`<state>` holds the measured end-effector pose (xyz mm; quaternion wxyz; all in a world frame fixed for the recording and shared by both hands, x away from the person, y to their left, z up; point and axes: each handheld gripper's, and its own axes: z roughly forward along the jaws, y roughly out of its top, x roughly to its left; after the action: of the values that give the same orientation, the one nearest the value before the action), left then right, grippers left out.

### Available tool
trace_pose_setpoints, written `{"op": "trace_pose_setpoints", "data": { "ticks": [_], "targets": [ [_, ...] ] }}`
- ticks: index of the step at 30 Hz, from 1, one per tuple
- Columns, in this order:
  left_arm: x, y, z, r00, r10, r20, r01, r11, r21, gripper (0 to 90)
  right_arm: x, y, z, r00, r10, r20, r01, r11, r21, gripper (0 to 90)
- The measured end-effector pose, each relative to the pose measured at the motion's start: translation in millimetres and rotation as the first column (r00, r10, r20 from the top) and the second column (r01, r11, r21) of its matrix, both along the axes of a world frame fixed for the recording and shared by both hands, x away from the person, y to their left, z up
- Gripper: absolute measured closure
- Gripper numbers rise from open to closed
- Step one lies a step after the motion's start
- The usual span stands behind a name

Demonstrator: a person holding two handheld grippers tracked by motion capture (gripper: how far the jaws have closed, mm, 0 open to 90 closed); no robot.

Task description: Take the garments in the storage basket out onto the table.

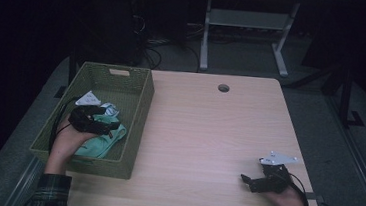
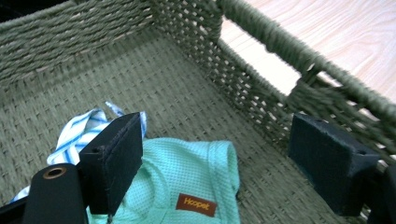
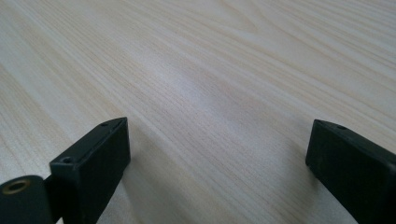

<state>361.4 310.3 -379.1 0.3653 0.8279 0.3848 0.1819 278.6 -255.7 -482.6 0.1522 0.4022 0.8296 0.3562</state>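
The left gripper (image 1: 100, 117) hangs inside the green basket (image 1: 139, 110) at the left of the high view, jaws spread wide and holding nothing. Just under them lies the mint shirt (image 2: 187, 172), crumpled at the lower middle of the left gripper view with its brown label up; a blue-striped cloth (image 2: 77, 130) sits touching it at the lower left, partly behind the near jaw. The right gripper (image 1: 250, 180) rests low over the bare worktop (image 1: 208, 130) at the lower right of the high view, jaws also wide apart and empty, well apart from the basket.

Risks, as I judge them: the far jaw stands close to the woven wall at the right of the left gripper view, so a closing pinch could snag the weave or shove the basket, which nothing steadies. The two cloths touch, so a deep bite may lift both together. A shallow bite on a single fold of the mint shirt could slip as the cloth drags over the rim. The basket overhangs the worktop's left edge, so a hard tug might tip it
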Motion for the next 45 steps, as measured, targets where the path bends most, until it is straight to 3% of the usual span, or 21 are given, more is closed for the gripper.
{"op": "trace_pose_setpoints", "data": {
  "ticks": [8, 11, 16, 25, 30, 36, 41, 45],
  "targets": [
    [5.0, -2.4, -10.9, 0.9994, 0.013, -0.032, -0.011, 0.9993, 0.037, 20.1, 0.0, 0.0, 0.0, 1.0, 0.0, 0.0, 0.0, 1.0, 0.0, 6.1],
    [7.4, -6.6, -16.4, 0.9984, 0.011, -0.055, -0.007, 0.997, 0.077, 20.1, 0.0, 0.0, 0.0, 1.0, 0.0, 0.0, 0.0, 1.0, 0.0, 6.1],
    [10.0, -8.6, -21.0, 0.9962, 0.011, -0.087, -0.001, 0.994, 0.11, 21.1, 0.0, 0.0, 0.0, 1.0, 0.0, 0.0, 0.0, 1.0, 0.0, 6.1],
    [13.5, -12.2, -30.2, 0.9865, 0.031, -0.161, -0.005, 0.9868, 0.162, 23.3, 0.0, 0.0, 0.0, 1.0, 0.0, 0.0, 0.0, 1.0, 0.0, 6.1],
    [15.5, -15.5, -36.5, 0.9777, 0.024, -0.208, 0.023, 0.9759, 0.217, 23.5, 0.0, 0.0, 0.0, 1.0, 0.0, 0.0, 0.0, 1.0, -0.001, 6.1],
    [16.8, -18.8, -42.7, 0.9654, 0.024, -0.26, 0.043, 0.9673, 0.25, 24.8, 0.0, 0.0, 0.0, 1.0, 0.0, 0.0, 0.0, 1.0, 0.0, 6.1],
    [17.9, -21.6, -48.9, 0.9524, 0.039, -0.302, 0.054, 0.9542, 0.294, 25.1, 0.0, -0.1, -0.1, 1.0, 0.001, 0.001, -0.001, 1.0, -0.001, 6.1],
    [18.3, -22.7, -51.3, 0.9494, 0.049, -0.31, 0.059, 0.9423, 0.329, 29.9, 0.0, 0.0, -0.1, 1.0, 0.0, 0.001, 0.0, 1.0, -0.001, 6.1]
  ]
}}
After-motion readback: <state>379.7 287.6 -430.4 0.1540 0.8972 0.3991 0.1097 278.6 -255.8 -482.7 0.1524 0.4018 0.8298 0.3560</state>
